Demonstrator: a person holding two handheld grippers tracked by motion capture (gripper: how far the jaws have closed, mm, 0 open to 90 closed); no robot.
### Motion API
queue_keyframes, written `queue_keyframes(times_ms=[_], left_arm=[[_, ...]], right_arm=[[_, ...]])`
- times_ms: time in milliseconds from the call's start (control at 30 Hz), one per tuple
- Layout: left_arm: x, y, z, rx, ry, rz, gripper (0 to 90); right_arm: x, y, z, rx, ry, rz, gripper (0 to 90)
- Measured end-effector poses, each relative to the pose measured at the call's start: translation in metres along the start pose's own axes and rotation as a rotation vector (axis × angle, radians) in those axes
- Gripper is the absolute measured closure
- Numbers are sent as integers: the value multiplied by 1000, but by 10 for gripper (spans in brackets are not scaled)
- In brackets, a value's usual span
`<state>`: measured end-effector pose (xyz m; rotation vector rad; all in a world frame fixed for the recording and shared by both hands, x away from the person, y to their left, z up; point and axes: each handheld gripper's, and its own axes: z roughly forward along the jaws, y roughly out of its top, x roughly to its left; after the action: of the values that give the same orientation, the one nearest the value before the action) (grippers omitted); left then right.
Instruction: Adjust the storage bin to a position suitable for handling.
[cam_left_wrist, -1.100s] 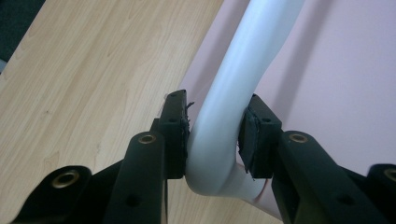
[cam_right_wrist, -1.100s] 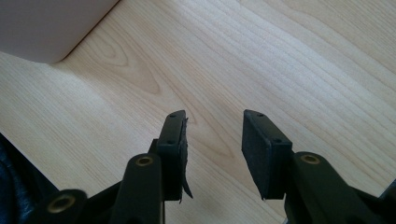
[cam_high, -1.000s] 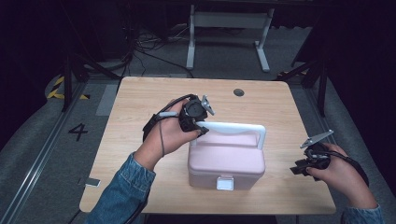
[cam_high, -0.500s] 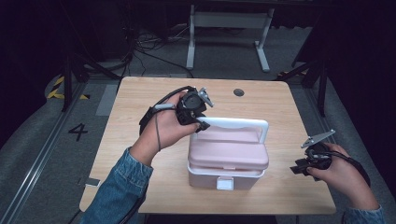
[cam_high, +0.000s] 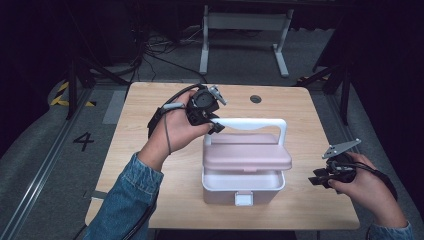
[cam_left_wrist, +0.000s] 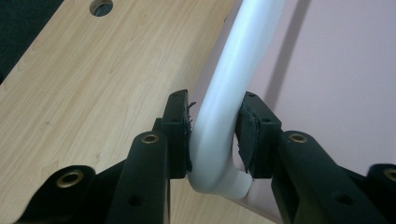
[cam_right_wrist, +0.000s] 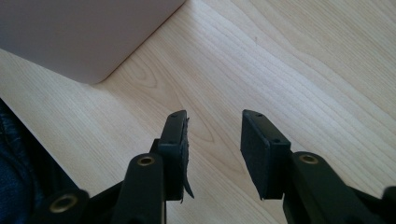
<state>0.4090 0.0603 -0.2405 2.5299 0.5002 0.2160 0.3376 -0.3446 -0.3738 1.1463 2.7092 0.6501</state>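
A pink box with a white latch stands near the table's front middle. Its pink lid is lifted off the box rim, hanging by a white handle. My left gripper is shut on the handle's left bend; in the left gripper view both pads press the white handle beside the pink lid. My right gripper rests low at the table's right front, open and holding nothing. The right gripper view shows its gap over bare wood, with the box corner at upper left.
The wooden table has a round cable hole near its far edge. A white metal frame stands on the floor beyond the table. Dark floor and rails lie to the left.
My left gripper has risen and moved back with the handle, lifting the lid off the box so the white inner rim shows. The right gripper has stayed put.
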Motion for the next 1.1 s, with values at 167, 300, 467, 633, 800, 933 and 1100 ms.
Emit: queue_keyframes(times_ms=[167,300,467,633,800,933,1100], left_arm=[[0,0,0,1,-1,-4,672],[0,0,0,2,-5,0,672],[0,0,0,3,-5,3,671],[1,0,1,-5,-6,-2,668],[1,0,0,0,-10,-8,669],[1,-1,1,-5,-13,-11,669],[1,-1,1,-6,-17,-14,669]], right_arm=[[6,3,-4,-21,3,-22,661],[14,8,-15,-91,12,-47,732],[25,14,-27,-182,42,-71,848],[35,20,-35,-297,108,-97,898],[36,22,-33,-365,162,-101,900],[39,26,-27,-397,215,-122,900],[44,31,-20,-446,255,-147,900]])
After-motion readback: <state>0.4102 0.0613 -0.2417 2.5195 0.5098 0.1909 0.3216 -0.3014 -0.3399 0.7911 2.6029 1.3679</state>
